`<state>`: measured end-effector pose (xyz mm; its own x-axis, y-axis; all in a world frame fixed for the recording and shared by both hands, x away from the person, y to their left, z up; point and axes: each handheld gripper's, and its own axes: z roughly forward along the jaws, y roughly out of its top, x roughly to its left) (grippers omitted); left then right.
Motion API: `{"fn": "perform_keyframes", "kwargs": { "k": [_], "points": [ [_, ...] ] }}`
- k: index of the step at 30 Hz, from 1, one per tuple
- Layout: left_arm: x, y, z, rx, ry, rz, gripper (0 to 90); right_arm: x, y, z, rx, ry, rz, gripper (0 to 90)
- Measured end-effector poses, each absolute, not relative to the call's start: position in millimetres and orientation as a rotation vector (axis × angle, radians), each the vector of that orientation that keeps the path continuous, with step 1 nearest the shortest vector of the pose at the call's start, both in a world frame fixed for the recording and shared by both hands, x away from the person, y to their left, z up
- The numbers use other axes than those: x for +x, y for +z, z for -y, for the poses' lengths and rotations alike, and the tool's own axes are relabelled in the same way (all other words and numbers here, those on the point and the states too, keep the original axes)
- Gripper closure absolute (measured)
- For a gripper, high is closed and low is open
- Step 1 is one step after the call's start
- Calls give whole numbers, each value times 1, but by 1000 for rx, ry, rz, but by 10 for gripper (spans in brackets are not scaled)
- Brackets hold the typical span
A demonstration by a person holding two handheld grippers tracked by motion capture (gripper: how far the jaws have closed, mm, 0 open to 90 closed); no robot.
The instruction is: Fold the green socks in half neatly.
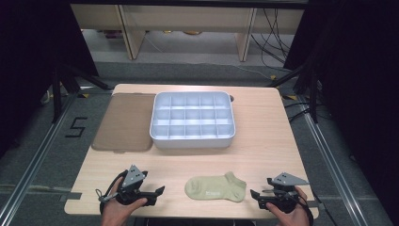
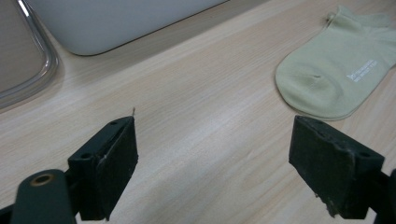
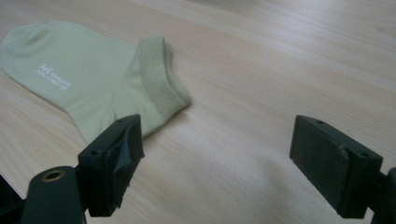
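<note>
Beyond the sock sit a compartment tray and brown lid.

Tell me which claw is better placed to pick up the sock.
Right, probably. The right claw is open, with the pale green ankle sock cuff just beside its jaw. The left claw, also open, sits farther from the toe end.

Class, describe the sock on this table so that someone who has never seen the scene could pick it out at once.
Start at the wooden table and go to its near edge, in front of the white compartment tray. There, between the left gripper and the right gripper, lies the sock. It is the only soft, pale green thing, with small white lettering.
</note>
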<state>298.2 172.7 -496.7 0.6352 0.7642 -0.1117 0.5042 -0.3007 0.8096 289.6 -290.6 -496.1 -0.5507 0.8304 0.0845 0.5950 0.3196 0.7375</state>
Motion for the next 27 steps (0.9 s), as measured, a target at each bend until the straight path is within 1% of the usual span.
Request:
{"fn": "perform_keyframes", "kwargs": {
  "k": [1, 2, 4, 5, 6, 9, 10, 11, 13, 16, 17, 19, 20, 27],
  "points": [
    [298, -496, -174, 2010, 363, -979, 148, 290, -496, 290, 1280, 1074, -2281, 183],
    [298, -498, -170, 1970, 346, -1007, 148, 290, -496, 290, 1286, 1076, -2281, 185],
    [299, -498, -169, 2012, 322, -978, 149, 290, -496, 290, 1287, 1084, -2275, 194],
    [299, -500, -163, 1968, 310, -995, 150, 290, -496, 290, 1285, 1087, -2274, 197],
    [299, -499, -164, 2001, 298, -986, 151, 290, -496, 290, 1289, 1097, -2278, 201],
    [301, -498, -154, 1984, 267, -983, 155, 290, -495, 288, 1283, 1091, -2287, 204],
    [302, -497, -152, 2005, 274, -962, 159, 290, -495, 288, 1276, 1089, -2290, 208],
    [302, -498, -146, 1976, 266, -974, 159, 290, -495, 287, 1275, 1087, -2291, 209],
    [305, -497, -140, 2013, 273, -950, 160, 291, -495, 286, 1275, 1093, -2292, 210],
    [309, -498, -130, 2022, 244, -931, 176, 289, -494, 284, 1316, 1112, -2292, 215],
    [311, -497, -125, 2035, 242, -923, 180, 291, -494, 286, 1280, 1103, -2297, 216],
    [313, -497, -118, 2039, 247, -927, 190, 290, -495, 284, 1312, 1118, -2278, 216],
    [316, -498, -113, 2050, 245, -907, 194, 292, -495, 286, 1262, 1112, -2286, 217],
    [324, -501, -98, 2063, 220, -913, 220, 290, -493, 288, 1267, 1113, -2310, 222]
  ]
}}
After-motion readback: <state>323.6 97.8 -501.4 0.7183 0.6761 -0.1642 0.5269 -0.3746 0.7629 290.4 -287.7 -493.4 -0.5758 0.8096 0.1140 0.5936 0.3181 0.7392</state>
